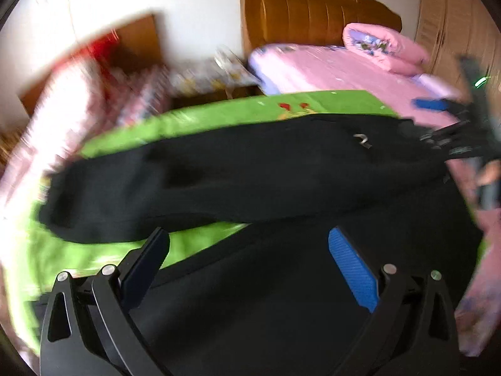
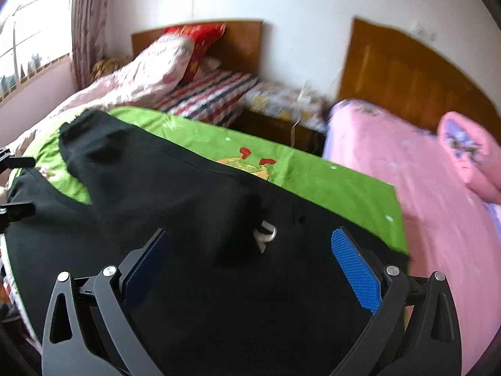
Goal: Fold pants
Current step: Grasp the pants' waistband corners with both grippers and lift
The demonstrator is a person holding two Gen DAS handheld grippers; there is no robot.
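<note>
Lying spread across a green blanket (image 2: 328, 185), the black pants (image 2: 175, 206) are seen from both wrist cameras, with the two legs parted in a V so that a wedge of green shows between them. In the right wrist view, the right gripper (image 2: 250, 247) is held over the waist end of the garment, its jaws set wide apart with nothing between them, and a pale drawstring loop (image 2: 266, 233) is visible on the cloth between the blue pads (image 2: 357, 272). In the left wrist view, the left gripper (image 1: 249, 247) is likewise spread wide and empty, poised above one trouser leg near the blanket's edge, while the other leg is stretched across the frame beyond it. At the far right of that view the right gripper is glimpsed, blurred, near the waistband. The green blanket is laid over a bed; a pink bed (image 2: 422, 188) with a rolled pink quilt (image 2: 469, 153) and a wooden headboard (image 2: 416, 84) stands beside it, and a striped pillow (image 2: 209, 97) is seen further back.
</note>
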